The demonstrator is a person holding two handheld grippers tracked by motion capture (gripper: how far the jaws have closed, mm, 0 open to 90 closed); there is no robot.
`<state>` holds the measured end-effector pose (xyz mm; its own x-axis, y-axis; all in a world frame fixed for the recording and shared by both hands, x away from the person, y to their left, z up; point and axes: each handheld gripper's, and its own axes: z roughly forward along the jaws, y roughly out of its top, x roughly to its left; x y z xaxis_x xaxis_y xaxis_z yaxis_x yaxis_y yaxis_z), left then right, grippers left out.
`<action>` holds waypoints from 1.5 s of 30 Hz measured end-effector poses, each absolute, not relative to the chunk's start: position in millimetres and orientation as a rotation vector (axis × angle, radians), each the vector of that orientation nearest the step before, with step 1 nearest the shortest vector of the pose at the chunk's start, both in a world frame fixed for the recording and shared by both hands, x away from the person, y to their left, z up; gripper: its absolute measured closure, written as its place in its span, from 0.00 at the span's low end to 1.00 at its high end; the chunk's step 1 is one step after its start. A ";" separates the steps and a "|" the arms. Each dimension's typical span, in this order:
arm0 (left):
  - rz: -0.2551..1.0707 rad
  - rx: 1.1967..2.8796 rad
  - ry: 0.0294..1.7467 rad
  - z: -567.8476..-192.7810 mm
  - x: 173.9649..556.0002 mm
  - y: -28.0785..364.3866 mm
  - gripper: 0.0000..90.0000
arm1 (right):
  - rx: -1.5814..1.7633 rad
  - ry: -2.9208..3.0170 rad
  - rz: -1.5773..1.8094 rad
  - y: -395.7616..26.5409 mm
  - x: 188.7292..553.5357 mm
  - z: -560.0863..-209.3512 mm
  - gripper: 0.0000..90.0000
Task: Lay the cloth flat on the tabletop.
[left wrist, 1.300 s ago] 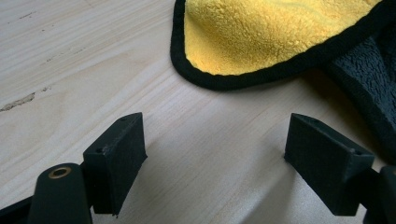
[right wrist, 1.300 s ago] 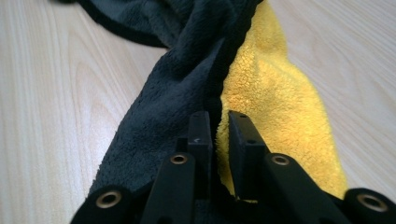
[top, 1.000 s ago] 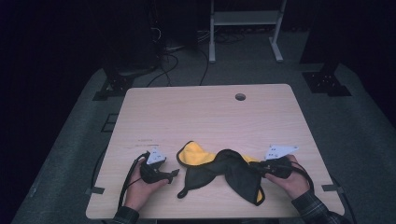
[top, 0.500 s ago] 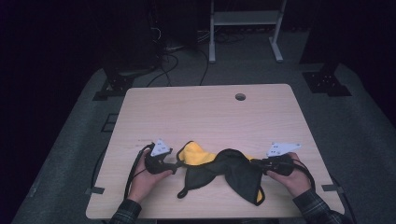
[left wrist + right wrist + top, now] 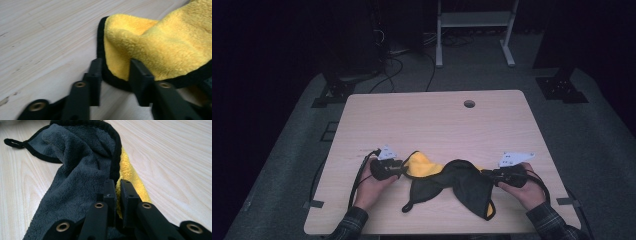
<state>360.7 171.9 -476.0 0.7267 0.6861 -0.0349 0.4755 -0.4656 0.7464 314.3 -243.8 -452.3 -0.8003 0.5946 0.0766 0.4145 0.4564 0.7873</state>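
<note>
A towel (image 5: 457, 180), dark grey on one side and yellow on the other with a black hem, lies bunched near the table's front edge. My left gripper (image 5: 404, 170) is at its yellow left corner (image 5: 155, 42). The jaws of that gripper (image 5: 116, 67) have just been closing and straddle the hemmed corner, which lies slack between them, so it is still open. My right gripper (image 5: 486, 174) is shut on the towel's right end. In the right gripper view its jaws (image 5: 117, 182) pinch the black hem, with the grey side (image 5: 75, 170) on the left.
The wooden table (image 5: 437, 120) has a cable hole (image 5: 469, 103) near its far edge. A hanging loop of the towel (image 5: 408, 206) lies toward the front edge. Cables trail from both grippers over the table's front. Beyond the table, a white frame (image 5: 472, 20) stands on the dark floor.
My left gripper has slid right up to the yellow corner, and its jaws have narrowed around it. The right gripper and its end of the towel have stayed put.
</note>
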 end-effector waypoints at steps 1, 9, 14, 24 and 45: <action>0.348 2.163 0.882 -474.8 360.6 170.9 0.78 | 0.879 2.496 1.260 -243.9 314.3 -452.2 0.92; 0.294 2.173 0.926 -470.0 356.4 169.4 0.95 | 0.886 2.486 1.258 -245.8 314.9 -451.6 0.92; 0.287 2.114 0.933 -455.4 350.8 177.3 0.95 | 0.894 2.451 1.277 -250.8 315.2 -445.9 0.93; 0.305 1.956 0.922 -422.1 344.9 193.7 0.95 | 0.905 2.372 1.314 -257.1 325.4 -426.4 0.94; 0.451 1.750 0.866 -341.0 370.7 213.7 0.95 | 0.920 2.154 1.406 -269.8 372.0 -359.9 0.94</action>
<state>370.7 213.7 -341.0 0.6630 0.7401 -0.1131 0.3313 -0.1546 0.9308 372.0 -269.8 -359.9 -0.6997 0.7142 0.0185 0.3044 0.2745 0.9122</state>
